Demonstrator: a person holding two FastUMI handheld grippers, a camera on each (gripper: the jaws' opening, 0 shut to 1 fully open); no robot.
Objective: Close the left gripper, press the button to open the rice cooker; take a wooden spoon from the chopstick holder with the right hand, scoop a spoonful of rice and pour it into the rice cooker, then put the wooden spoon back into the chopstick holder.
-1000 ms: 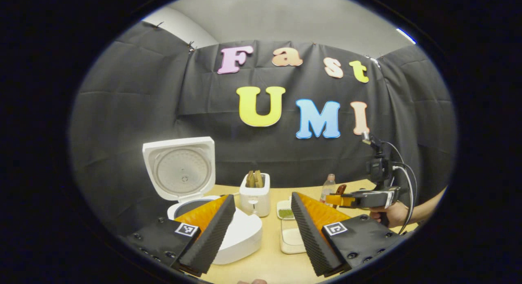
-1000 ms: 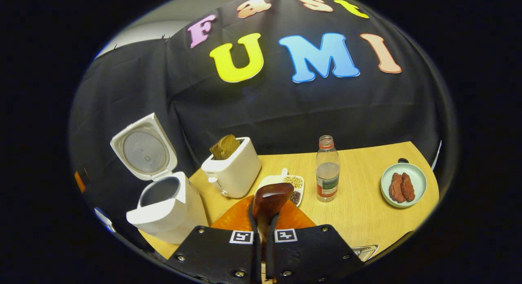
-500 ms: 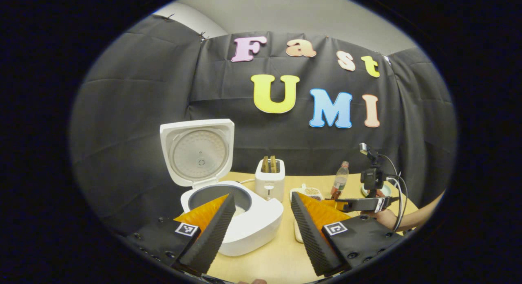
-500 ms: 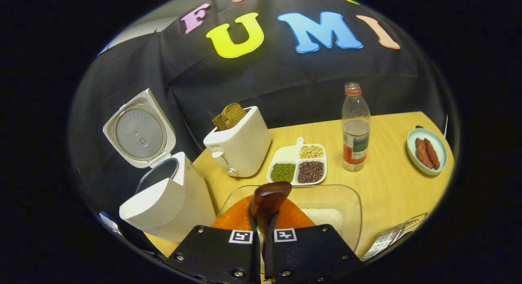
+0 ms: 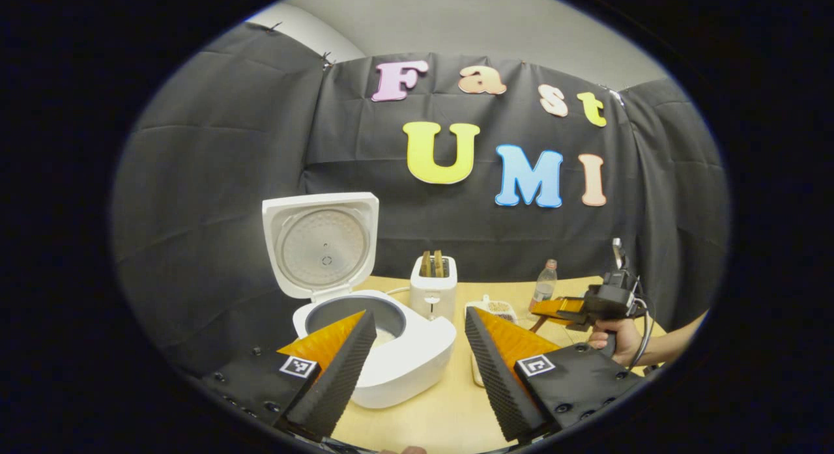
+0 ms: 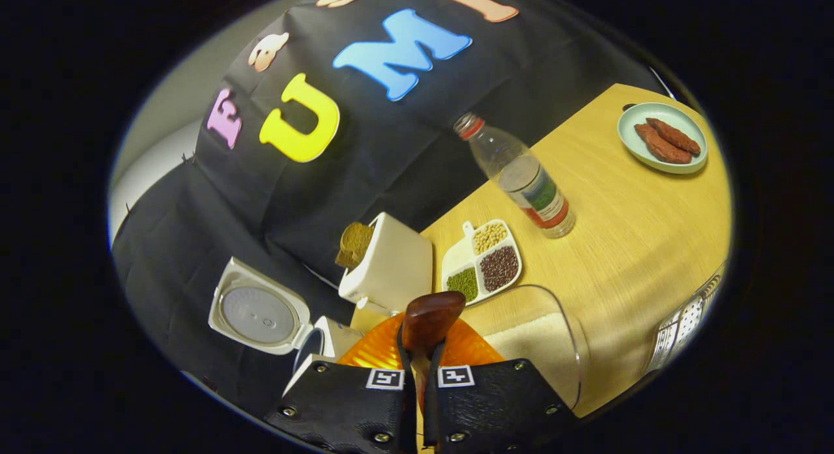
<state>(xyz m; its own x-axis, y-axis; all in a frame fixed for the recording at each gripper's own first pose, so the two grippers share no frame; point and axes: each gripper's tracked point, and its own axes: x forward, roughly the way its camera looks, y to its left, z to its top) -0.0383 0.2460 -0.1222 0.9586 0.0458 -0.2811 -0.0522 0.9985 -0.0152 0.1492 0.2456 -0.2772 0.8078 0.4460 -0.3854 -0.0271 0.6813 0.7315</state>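
Observation:
The white rice cooker (image 5: 391, 356) stands open with its lid (image 5: 320, 244) upright and a little rice in the pot. My left gripper (image 5: 417, 350) hovers open in front of it, holding nothing. My right gripper (image 6: 420, 356) is shut on the brown wooden spoon (image 6: 430, 317), rolled to one side above the clear container of rice (image 6: 541, 337). In the left gripper view a hand holds the right gripper (image 5: 557, 309) at the right, beyond my right finger. The perforated metal chopstick holder (image 6: 684, 317) sits at the right edge.
On the wooden table (image 6: 625, 226) stand a white toaster (image 6: 391, 268) with bread, a divided dish of beans (image 6: 485, 262), a water bottle (image 6: 524, 180) and a green plate of sausages (image 6: 661, 144). The black cloth wall runs close behind the cooker.
My right gripper has rolled sideways with the spoon, now low over the rice container. My left gripper drew back from the cooker a second ago, then barely moved.

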